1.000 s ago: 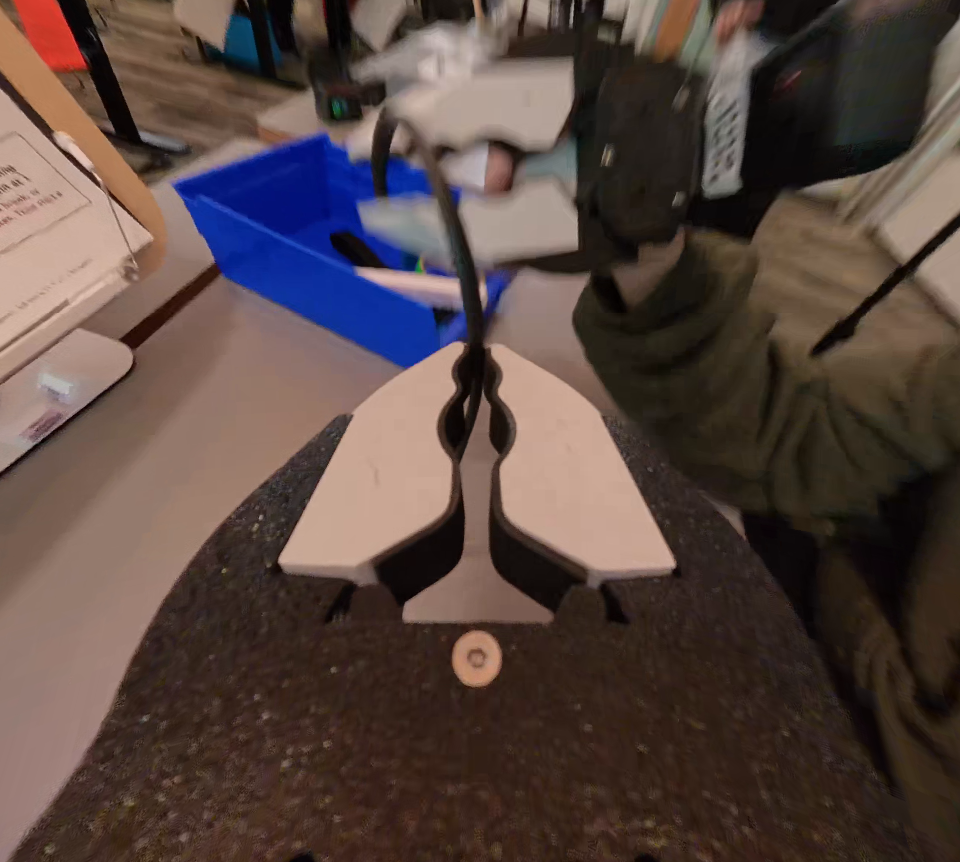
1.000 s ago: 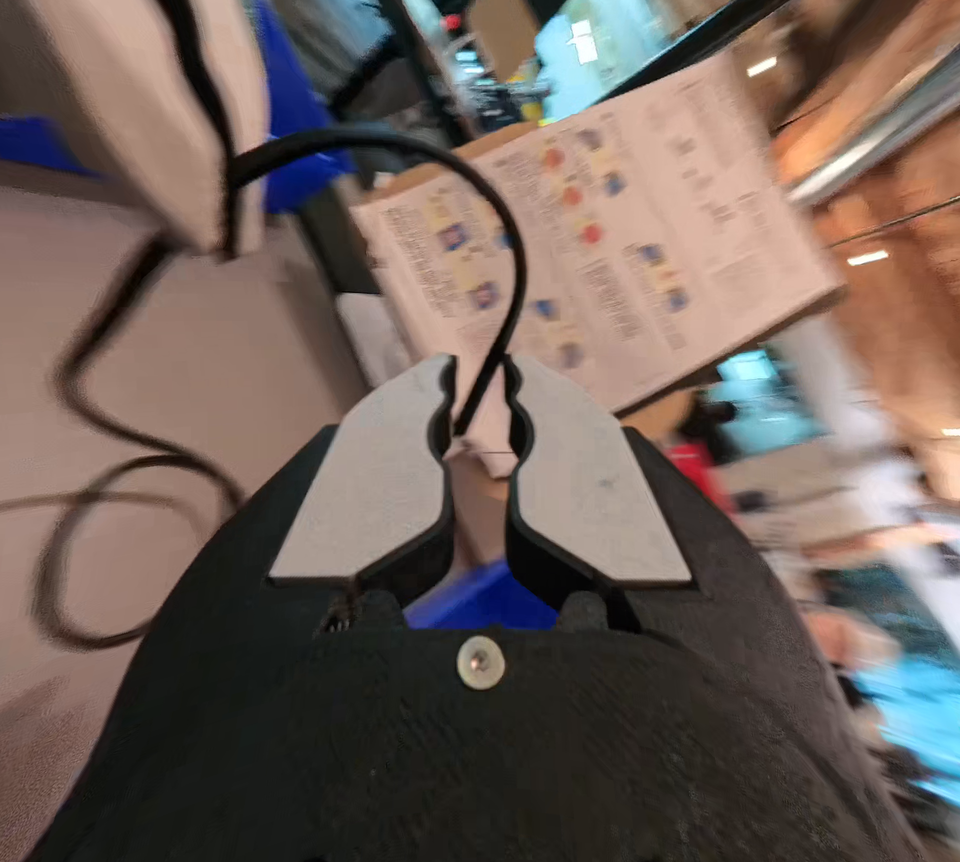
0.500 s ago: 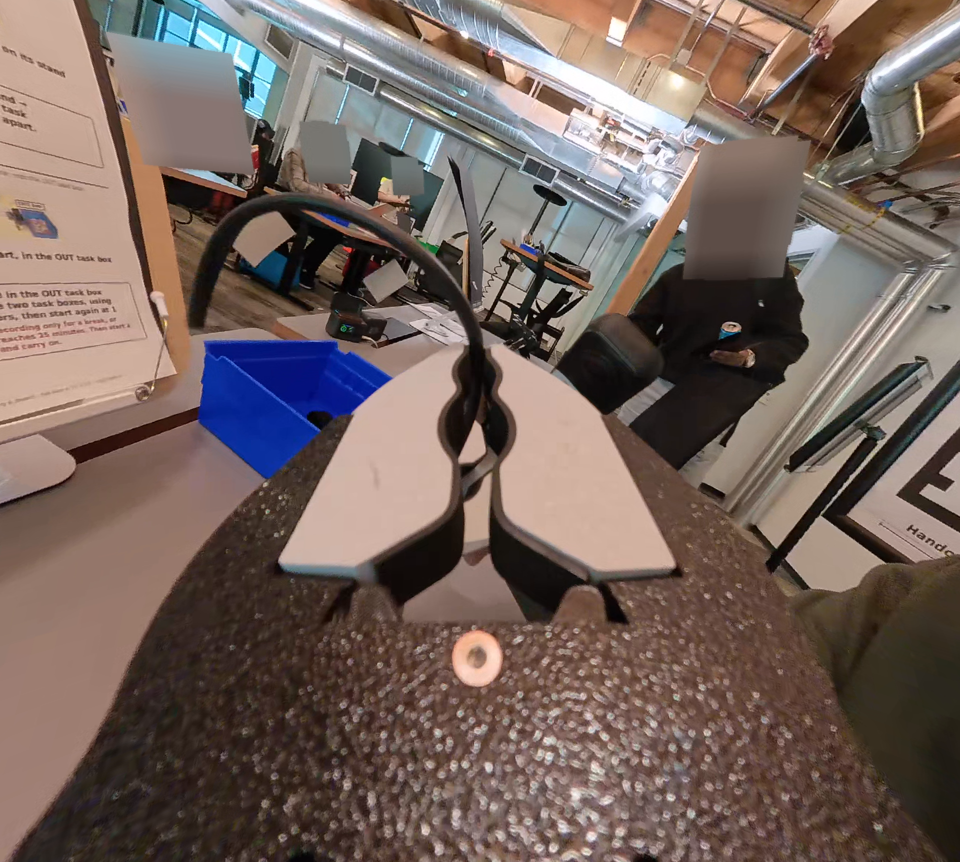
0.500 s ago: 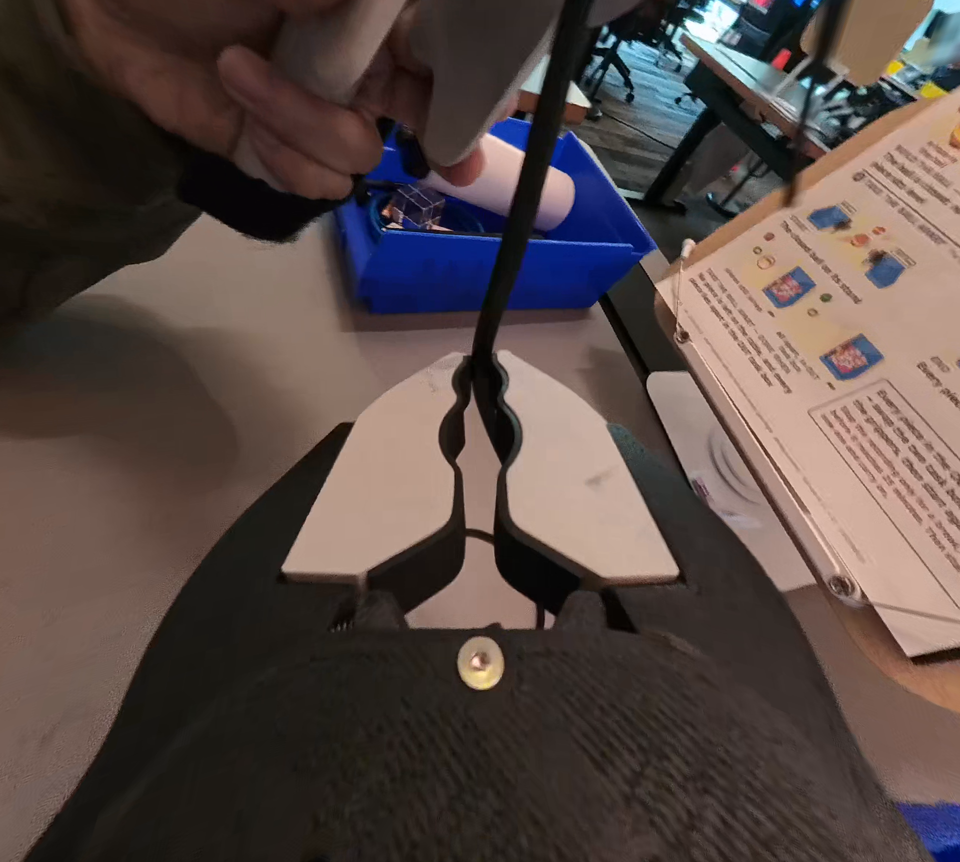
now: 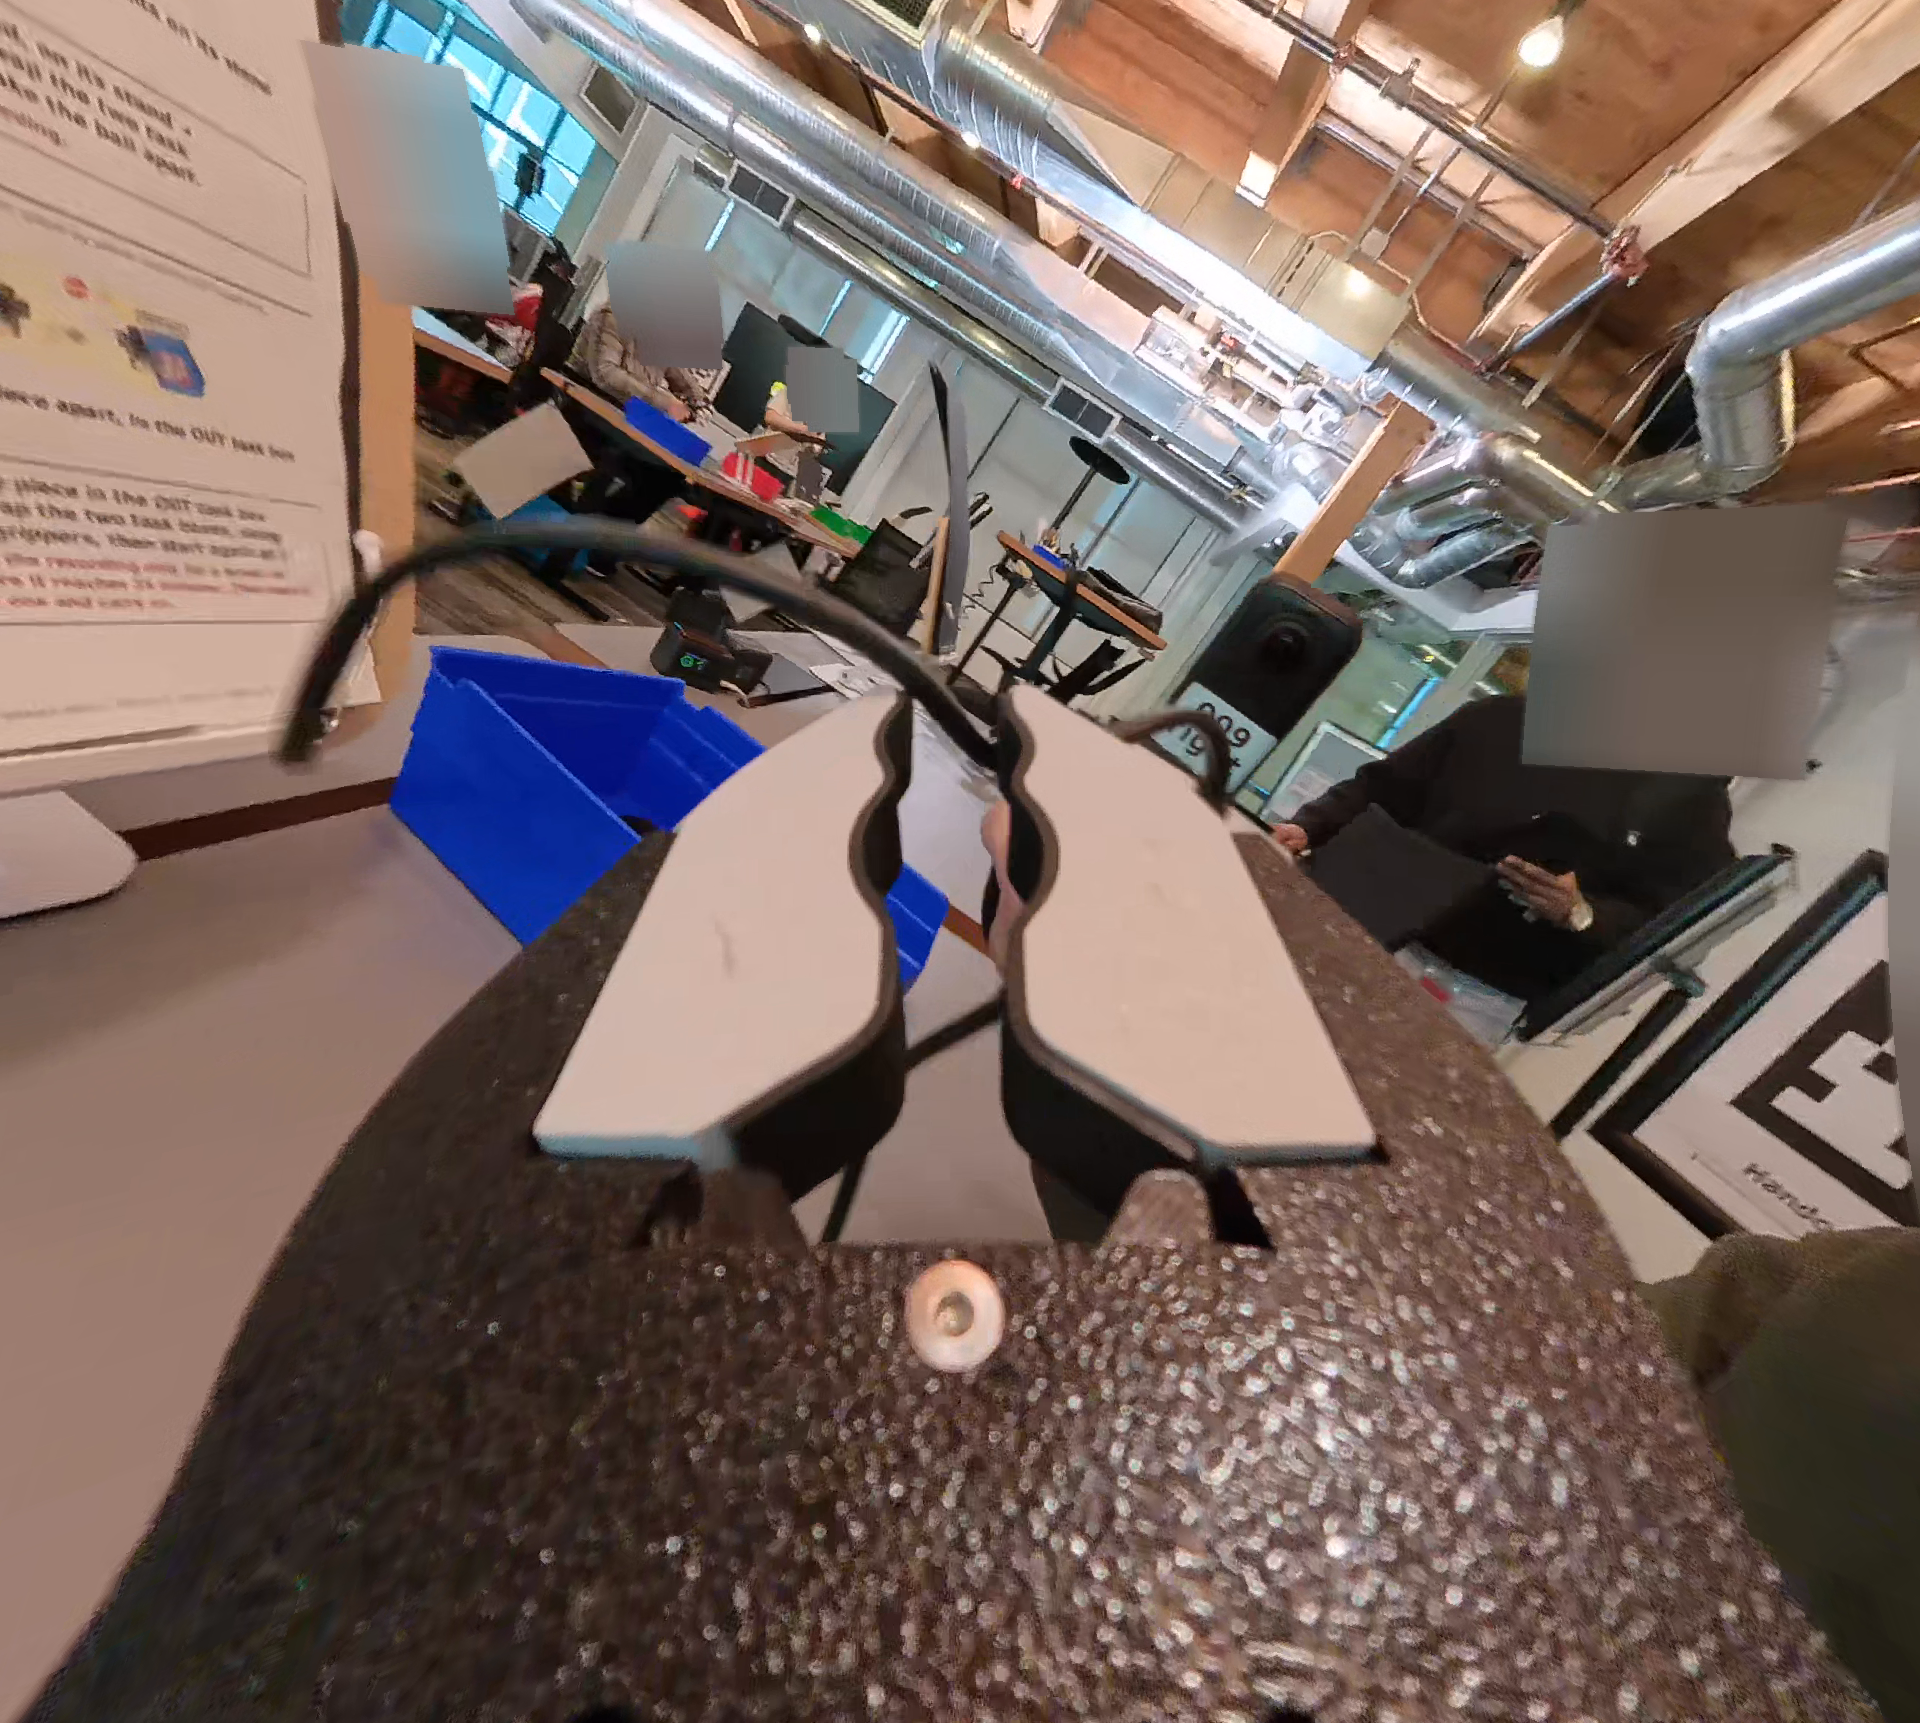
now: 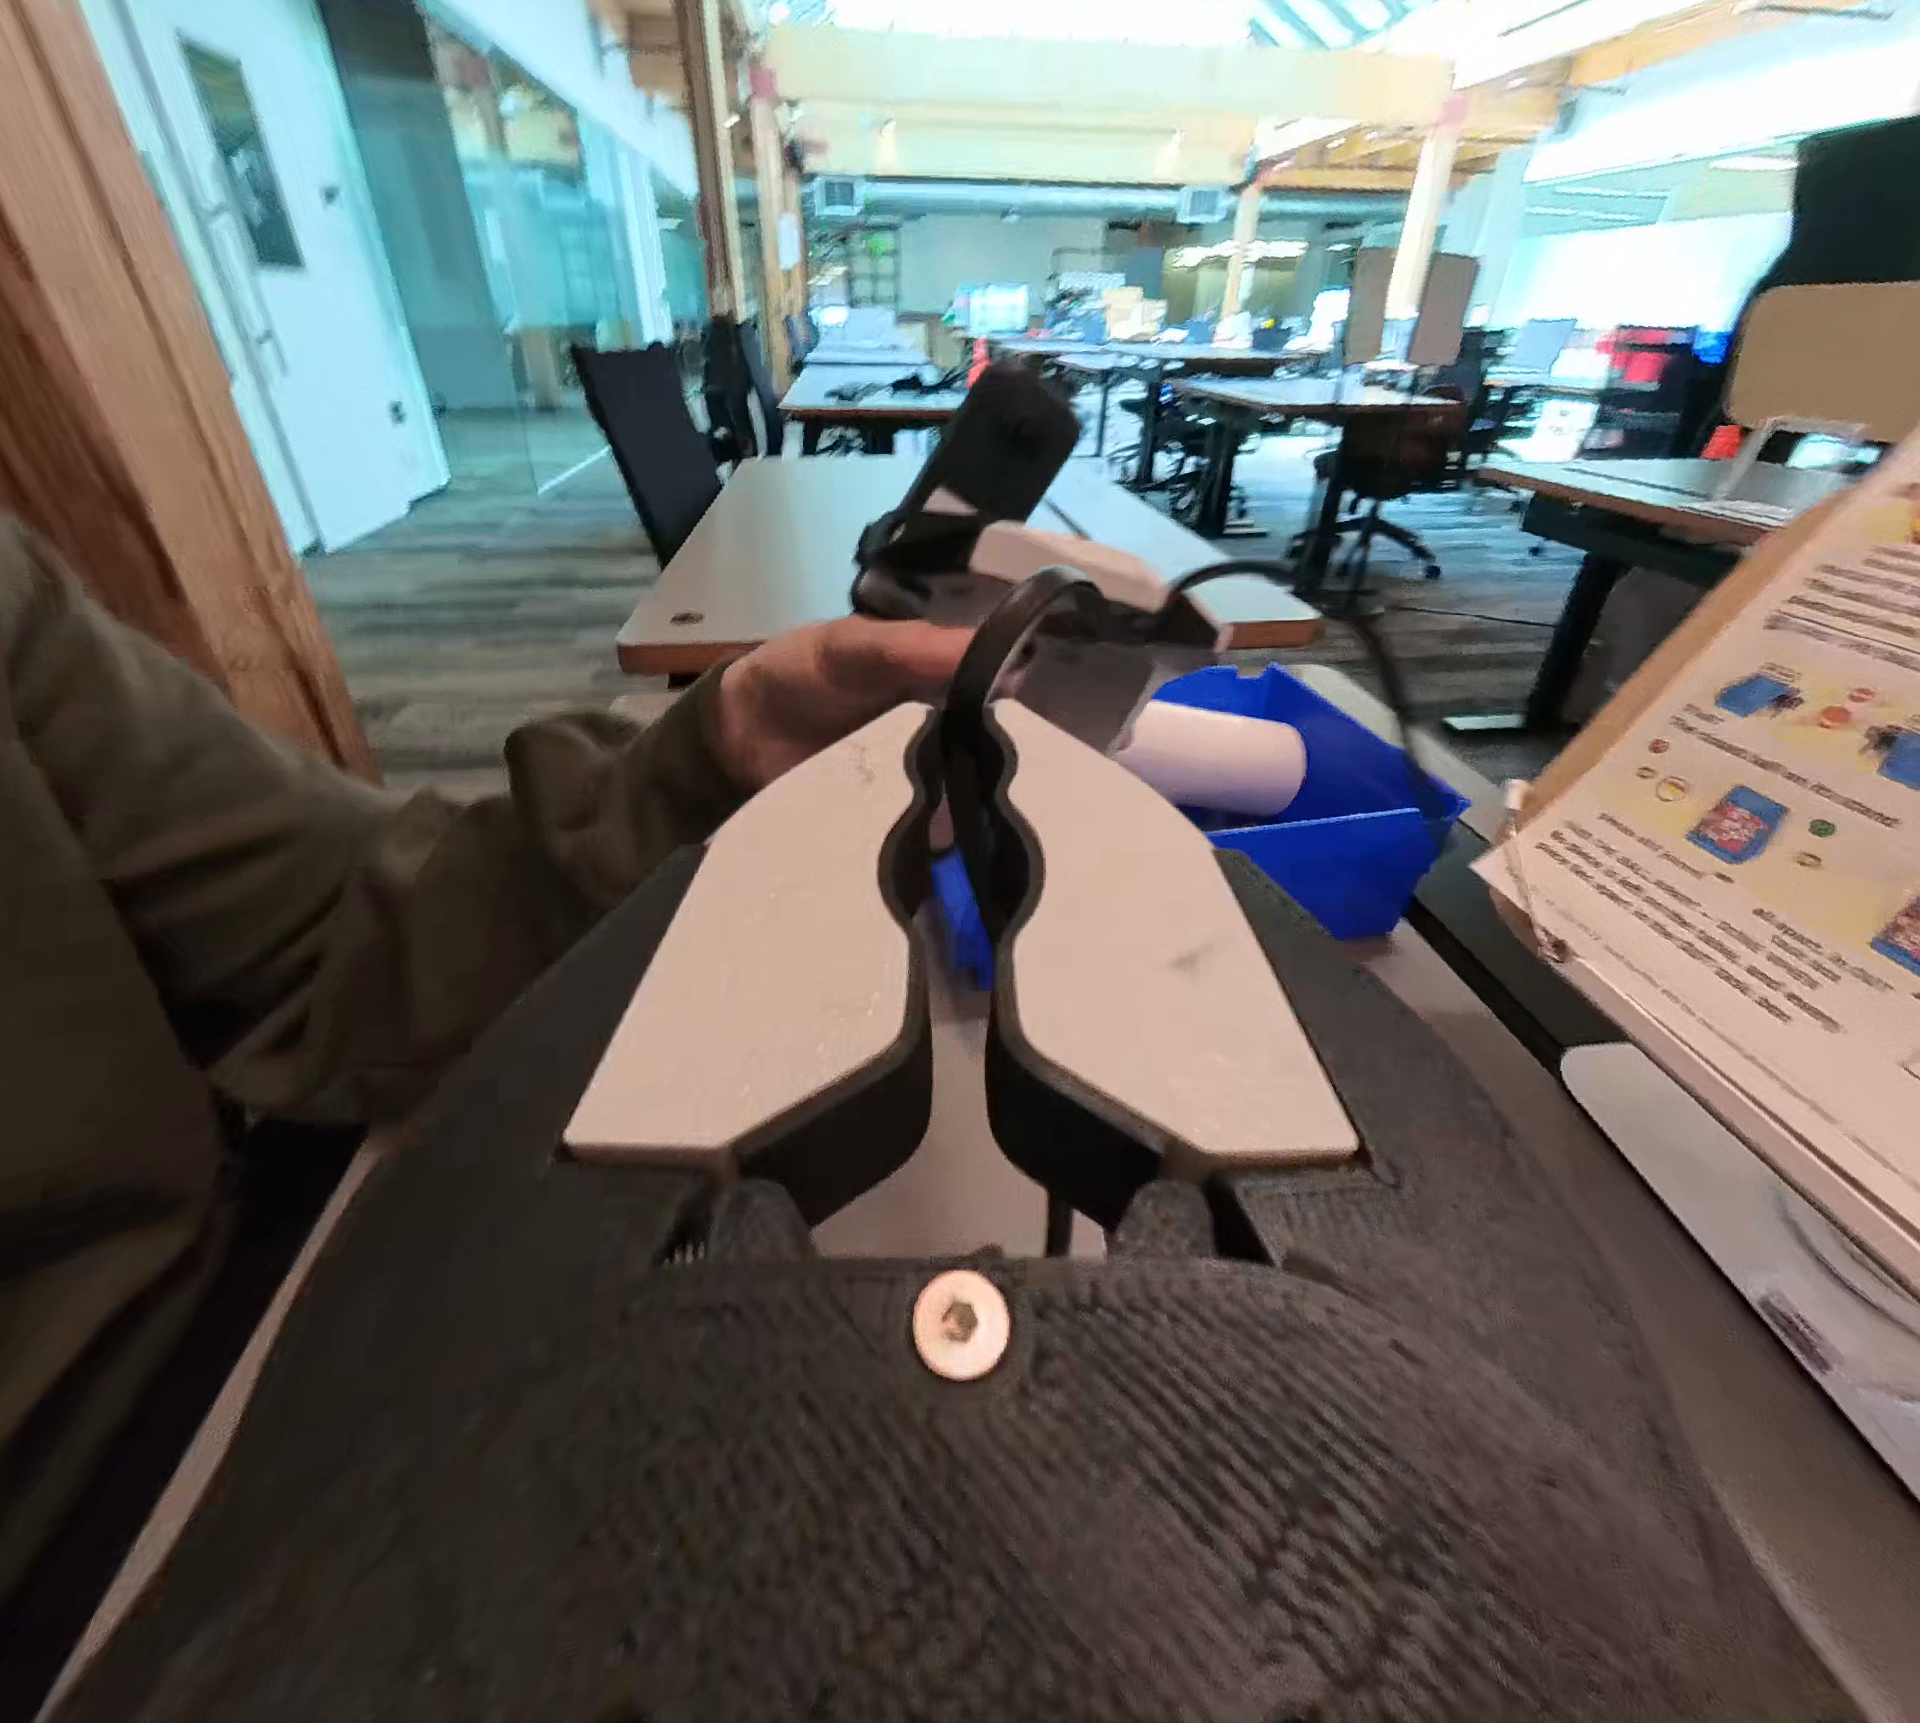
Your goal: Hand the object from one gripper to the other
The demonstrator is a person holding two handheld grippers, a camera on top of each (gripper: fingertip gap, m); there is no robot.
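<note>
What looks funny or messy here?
Nothing is spilled or broken. Only the black cable looks odd: it loops through the air, pinched in the shut right gripper and running loose between the open left gripper's fingers.

one black cable (image 5: pixel 582 546), two grippers (image 5: pixel 954 743) (image 6: pixel 961 728), one blue bin (image 6: pixel 1340 842).

The thin black flexible cable (image 6: pixel 971 738) is pinched between the right claw's (image 6: pixel 961 733) grey fingers, arching up from them in a loop, its far end hanging free in the air.
</note>
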